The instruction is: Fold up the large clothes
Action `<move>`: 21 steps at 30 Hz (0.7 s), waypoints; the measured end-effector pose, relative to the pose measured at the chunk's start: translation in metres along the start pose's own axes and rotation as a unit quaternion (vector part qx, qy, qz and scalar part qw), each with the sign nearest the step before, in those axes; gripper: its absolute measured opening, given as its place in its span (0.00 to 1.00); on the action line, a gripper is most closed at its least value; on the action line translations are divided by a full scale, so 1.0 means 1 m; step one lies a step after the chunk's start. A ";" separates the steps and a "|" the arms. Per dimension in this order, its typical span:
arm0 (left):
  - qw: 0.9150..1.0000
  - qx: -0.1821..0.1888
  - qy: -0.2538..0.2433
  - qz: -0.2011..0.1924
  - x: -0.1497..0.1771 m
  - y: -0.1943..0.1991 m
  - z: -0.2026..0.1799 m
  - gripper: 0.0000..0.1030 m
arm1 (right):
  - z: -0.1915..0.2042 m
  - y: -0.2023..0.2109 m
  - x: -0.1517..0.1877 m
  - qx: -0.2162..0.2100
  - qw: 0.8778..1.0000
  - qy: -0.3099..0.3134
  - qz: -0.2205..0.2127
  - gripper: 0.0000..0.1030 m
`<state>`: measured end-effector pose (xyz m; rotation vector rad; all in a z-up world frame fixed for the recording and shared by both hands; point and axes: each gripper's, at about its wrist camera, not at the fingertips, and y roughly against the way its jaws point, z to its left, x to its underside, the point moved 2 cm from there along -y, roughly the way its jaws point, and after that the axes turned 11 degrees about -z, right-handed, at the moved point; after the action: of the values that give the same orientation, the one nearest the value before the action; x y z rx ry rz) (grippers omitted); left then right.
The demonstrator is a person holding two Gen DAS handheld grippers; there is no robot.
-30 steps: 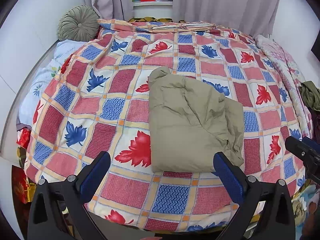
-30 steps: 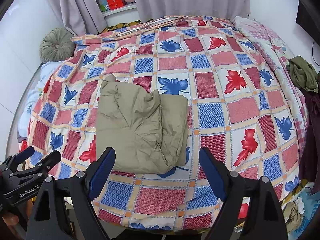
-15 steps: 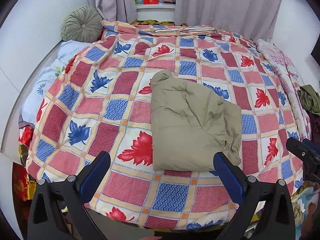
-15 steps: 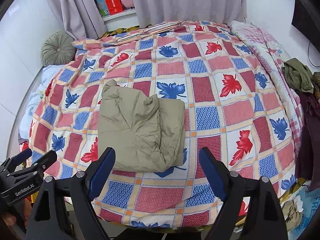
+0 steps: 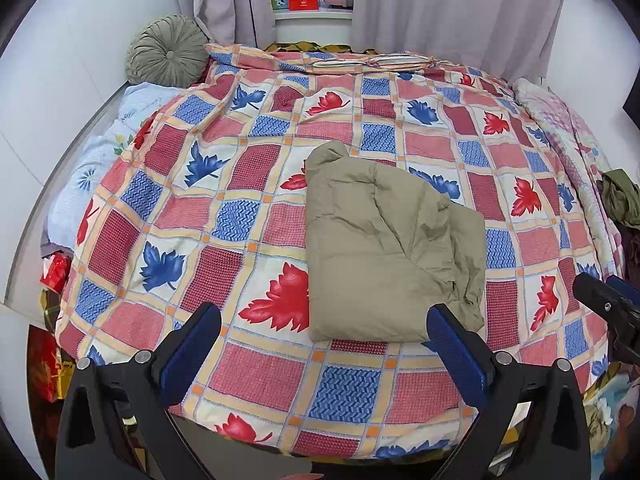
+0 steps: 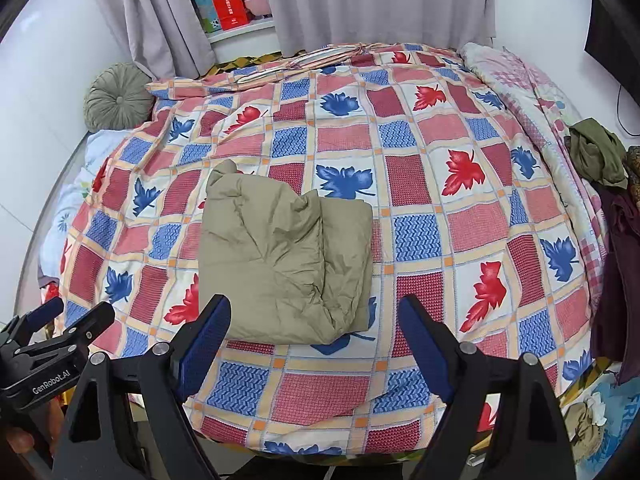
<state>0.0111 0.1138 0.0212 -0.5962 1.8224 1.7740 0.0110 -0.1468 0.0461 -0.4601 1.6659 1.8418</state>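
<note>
A big bed (image 5: pixel 280 380) fills the room, and a quilt (image 6: pixel 420 220) with red and blue leaves in squares covers it.

Nearest of all, at the foot of the bed, two grippers hang in the air above the quilt's edge. The left gripper (image 5: pixel 324 336) has its blue pads spread wide apart, with nothing between them. The right gripper (image 6: pixel 316 320) is spread wide too, and it holds nothing. Neither one touches the quilt.

A little further up the quilt lies the folded tan garment (image 5: pixel 384 248). It is puffy and wrinkled, folded into a thick, roughly square shape. It rests flat on the quilt, just past the gripper tips, nearer the foot of the bed than the head.

Off the right side of the quilt, a crumpled green cloth (image 6: pixel 596 152) sits on a pink blanket (image 6: pixel 532 92) at the bed's edge.

At the far left corner of the quilt, a round green cushion (image 5: pixel 168 50) leans by the wall. Behind the head of the bed hang grey curtains (image 6: pixel 380 0). Between them a red box (image 6: pixel 229 2) stands on a white shelf.
</note>
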 end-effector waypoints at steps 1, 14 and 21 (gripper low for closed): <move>1.000 0.001 0.000 0.000 0.000 0.000 0.000 1.00 | 0.000 0.000 0.000 0.000 1.000 0.000 0.000 0.85; 1.000 -0.001 0.002 -0.001 0.002 0.003 -0.002 1.00 | -0.002 0.000 -0.001 -0.002 1.000 0.001 0.000 0.85; 1.000 -0.002 0.002 -0.001 0.002 0.002 -0.002 1.00 | -0.002 -0.001 -0.001 -0.003 1.000 0.002 0.000 0.85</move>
<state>0.0076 0.1116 0.0216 -0.6023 1.8209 1.7766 0.0124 -0.1491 0.0454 -0.4658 1.6631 1.8471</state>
